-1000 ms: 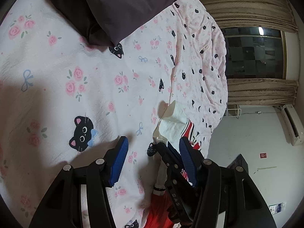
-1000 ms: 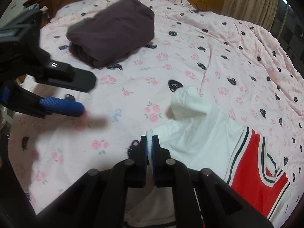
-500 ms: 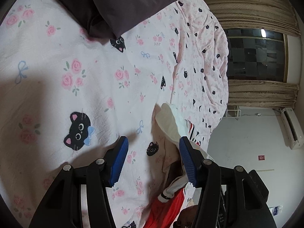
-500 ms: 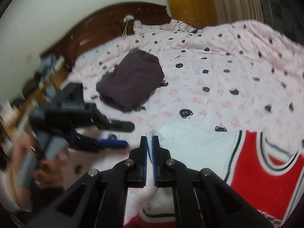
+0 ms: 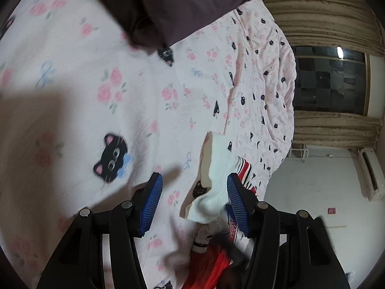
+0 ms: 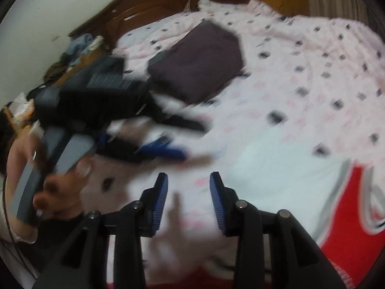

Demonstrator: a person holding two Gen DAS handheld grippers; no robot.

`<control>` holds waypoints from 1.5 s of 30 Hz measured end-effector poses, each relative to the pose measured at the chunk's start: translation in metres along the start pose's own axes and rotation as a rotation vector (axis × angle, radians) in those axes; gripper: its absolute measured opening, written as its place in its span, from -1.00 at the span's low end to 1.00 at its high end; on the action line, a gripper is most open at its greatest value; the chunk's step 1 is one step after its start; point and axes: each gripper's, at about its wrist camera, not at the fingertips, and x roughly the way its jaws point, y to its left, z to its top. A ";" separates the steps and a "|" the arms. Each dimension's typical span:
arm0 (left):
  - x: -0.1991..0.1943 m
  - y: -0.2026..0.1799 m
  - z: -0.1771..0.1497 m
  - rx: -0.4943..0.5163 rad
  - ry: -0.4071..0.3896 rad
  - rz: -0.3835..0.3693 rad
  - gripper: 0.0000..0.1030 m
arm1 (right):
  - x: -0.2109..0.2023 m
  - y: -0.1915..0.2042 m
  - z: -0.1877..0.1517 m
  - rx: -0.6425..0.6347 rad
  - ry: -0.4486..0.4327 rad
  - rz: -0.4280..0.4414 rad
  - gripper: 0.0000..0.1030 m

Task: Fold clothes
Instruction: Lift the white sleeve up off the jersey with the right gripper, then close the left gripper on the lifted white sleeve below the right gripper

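A red and white jersey (image 6: 284, 168) lies spread on the pink bedsheet (image 6: 300, 77), its white part toward the middle of the bed and the red part at the right. My right gripper (image 6: 188, 180) hangs open above the jersey's near white edge with nothing between its blue pads. In the left wrist view the jersey (image 5: 216, 175) shows as a bunched white fold with red stripes beside the right finger. My left gripper (image 5: 193, 180) is open over the sheet, empty. From the right wrist view, the left gripper (image 6: 166, 149) is blurred, held by a hand.
A folded dark purple garment (image 6: 199, 67) rests further up the bed, also at the top of the left wrist view (image 5: 173, 4). A wooden headboard (image 6: 154, 2) and a cluttered bedside (image 6: 79, 48) stand behind. Curtains and a dark window (image 5: 329, 82) are at the right.
My right gripper has opened and let go of the jersey's white edge. The jersey now lies flatter on the bed. The left gripper has shifted nearer the jersey and stayed open.
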 end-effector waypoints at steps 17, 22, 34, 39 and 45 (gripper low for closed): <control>0.026 -0.005 -0.065 0.102 -0.110 0.036 -0.02 | 0.084 -0.059 0.104 -0.283 0.550 -0.032 -0.25; 0.027 -0.006 -0.066 0.115 -0.122 0.049 -0.02 | 0.111 -0.068 0.105 -0.268 0.659 -0.010 -0.25; 0.026 -0.005 -0.066 0.098 -0.119 0.039 -0.02 | 0.099 -0.064 0.120 -0.296 0.697 0.045 -0.89; 0.029 -0.015 -0.069 0.180 -0.145 0.072 -0.02 | 0.058 -0.076 0.139 -0.248 0.600 0.052 -0.89; 0.037 -0.033 -0.065 0.317 -0.184 0.135 -0.02 | 0.033 -0.080 0.142 -0.217 0.513 0.037 -0.89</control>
